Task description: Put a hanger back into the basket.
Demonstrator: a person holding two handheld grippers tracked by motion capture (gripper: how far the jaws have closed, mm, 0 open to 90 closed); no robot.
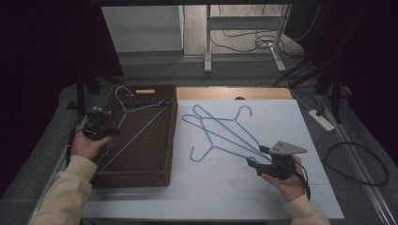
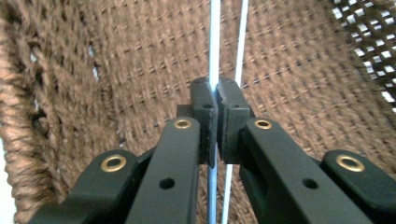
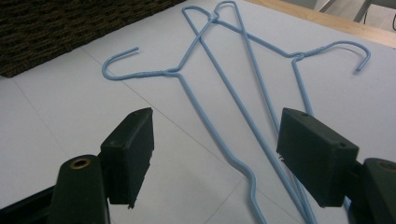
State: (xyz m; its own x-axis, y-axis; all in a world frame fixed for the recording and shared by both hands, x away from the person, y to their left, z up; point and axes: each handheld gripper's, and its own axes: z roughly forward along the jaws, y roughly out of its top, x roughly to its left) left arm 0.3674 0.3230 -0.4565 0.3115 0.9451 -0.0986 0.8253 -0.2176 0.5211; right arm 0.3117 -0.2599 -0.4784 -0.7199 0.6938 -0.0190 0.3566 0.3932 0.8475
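**Wire hangers being gathered into a woven basket**

The left gripper is hovering over the left part of the woven basket, its fingers pinched fully together on the thin wire of a blue hanger. In the left gripper view the wire is passing straight between the pads, with a second length of the same hanger running just beside it against the brown weave. That hanger is lying inside the basket, its hook toward the far wall and its long bar slanting down toward the near left corner. Gripping a straight run of wire rather than the hook is probably giving the person a steady hold while the hanger is being laid flat on the basket floor.

The right gripper is resting low over the white bench, to the right of the basket, with its fingers spread wide and holding nothing. Two more blue hangers are lying crossed on the bench just beside the basket's right wall; their long bars are converging toward the open fingers, and in the right gripper view two of these wires are running down between the pads, apart from both. The wide opening appears to be readying that gripper to close on a bar once the left side is finished. Because the two hangers overlap, lifting one may drag the other along.
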